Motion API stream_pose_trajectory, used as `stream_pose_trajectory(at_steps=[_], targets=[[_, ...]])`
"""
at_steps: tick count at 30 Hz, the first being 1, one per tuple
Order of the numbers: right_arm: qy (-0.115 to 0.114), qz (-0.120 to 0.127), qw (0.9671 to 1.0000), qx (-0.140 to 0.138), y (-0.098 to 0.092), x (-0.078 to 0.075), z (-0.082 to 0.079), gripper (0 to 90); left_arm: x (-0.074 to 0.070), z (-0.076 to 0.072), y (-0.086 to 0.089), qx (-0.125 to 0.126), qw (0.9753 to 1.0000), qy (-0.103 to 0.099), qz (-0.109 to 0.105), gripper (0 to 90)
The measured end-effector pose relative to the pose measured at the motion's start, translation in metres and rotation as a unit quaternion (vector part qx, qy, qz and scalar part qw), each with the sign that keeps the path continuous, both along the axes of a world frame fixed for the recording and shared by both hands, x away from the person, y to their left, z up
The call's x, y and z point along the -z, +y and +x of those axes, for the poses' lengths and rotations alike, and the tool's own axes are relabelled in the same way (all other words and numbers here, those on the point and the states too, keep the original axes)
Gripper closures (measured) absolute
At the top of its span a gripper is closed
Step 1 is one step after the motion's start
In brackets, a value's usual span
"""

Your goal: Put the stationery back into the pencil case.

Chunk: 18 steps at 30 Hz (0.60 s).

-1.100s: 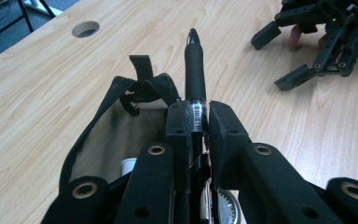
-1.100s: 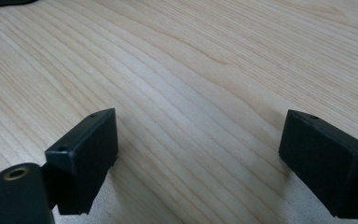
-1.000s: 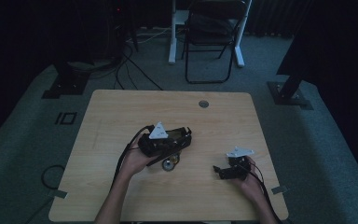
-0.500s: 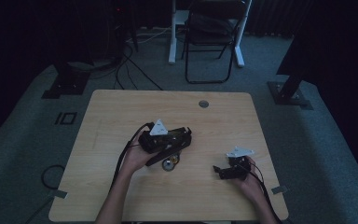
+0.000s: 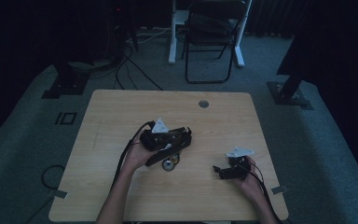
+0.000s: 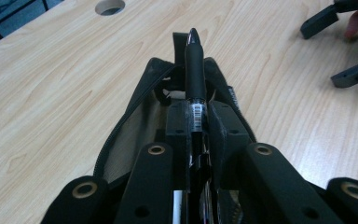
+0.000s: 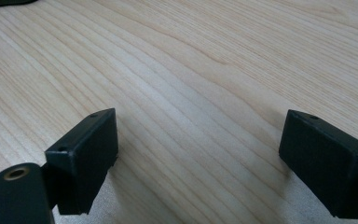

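Here, the surface is a pale wooden top with a round cable hole near its far edge, and I work at its near half. A black zipped pouch lies open near the middle of the surface, directly under my left tool; its zip edge curves along the pouch's left side in the left gripper view. My left tool is clamped on a black pen, the two jaws pressed against the barrel at its labelled band, with the rubber grip and tip pointing forward past the jaws and over the pouch mouth. The pen runs roughly along the pouch's length; I cannot tell whether its tip touches the fabric. My right tool rests well apart, toward the near right of the surface, its jaws spread wide over bare wood with nothing between them. A small round metallic item lies just beside the pouch on its near side; what it is I cannot tell.

Step in hand, as I judge it: carrying the pen at the pouch opening, either to stow it or to draw it out. The next move calls for keeping the pen in line with the opening, and for the right tool to come across and steady the pouch edge.
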State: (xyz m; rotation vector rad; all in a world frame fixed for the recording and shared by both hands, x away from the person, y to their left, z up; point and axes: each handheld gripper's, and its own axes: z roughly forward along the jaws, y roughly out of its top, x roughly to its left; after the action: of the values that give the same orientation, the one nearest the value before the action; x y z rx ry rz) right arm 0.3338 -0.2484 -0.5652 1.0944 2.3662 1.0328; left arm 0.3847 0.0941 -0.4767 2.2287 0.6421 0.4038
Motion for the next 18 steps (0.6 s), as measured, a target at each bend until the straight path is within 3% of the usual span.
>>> stream_pose_trajectory(at_steps=[18], targets=[[-0.001,-0.001,1.0000,0.000,0.000,0.000,0.000,11.6,0.013,0.007,-0.004,-0.002,0.9993,0.030,0.020,79.0]])
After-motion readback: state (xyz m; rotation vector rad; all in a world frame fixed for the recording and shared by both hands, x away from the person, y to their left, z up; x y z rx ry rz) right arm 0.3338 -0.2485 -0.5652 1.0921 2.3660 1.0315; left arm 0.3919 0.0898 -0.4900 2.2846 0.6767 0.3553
